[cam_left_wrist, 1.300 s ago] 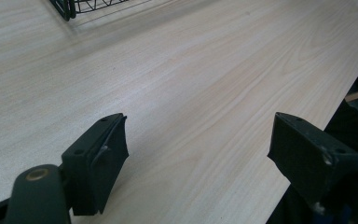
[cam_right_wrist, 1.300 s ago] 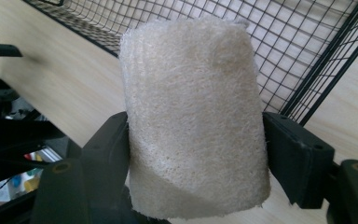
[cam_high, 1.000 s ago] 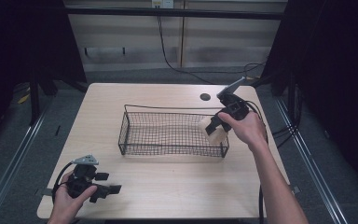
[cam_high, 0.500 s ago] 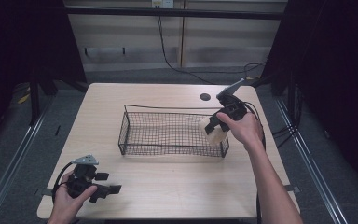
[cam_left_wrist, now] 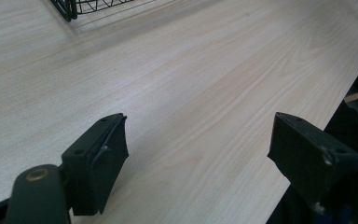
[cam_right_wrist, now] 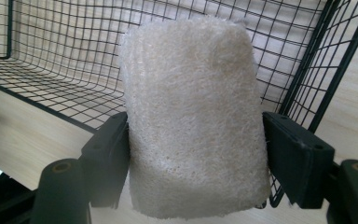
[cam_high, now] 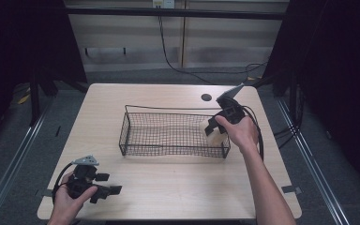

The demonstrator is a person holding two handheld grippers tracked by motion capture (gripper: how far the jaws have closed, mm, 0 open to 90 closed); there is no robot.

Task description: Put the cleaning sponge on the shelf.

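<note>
Worktop (cam_high: 168,187): pale wood, carrying one wire basket (cam_high: 168,136) set lengthwise near its centre, toward the right edge.

Wire basket: black mesh, low-walled; no contents can be made out on its floor.

Right gripper (cam_high: 214,131): held over the basket's right end. Its fingers (cam_right_wrist: 107,158) are partly closed and press both sides of a pale fibrous sponge (cam_right_wrist: 193,116), which hangs upright above the basket's right end, clear of the mesh floor.

Left gripper (cam_high: 110,190): resting at the worktop's near left corner, fingers (cam_left_wrist: 98,163) spread wide with nothing between them.

Judgement: the step in hand appears to be placing the sponge in the basket. Lower it inside the right end wall until it rests on the mesh, then release, keeping the fingers off the wire rim.
</note>
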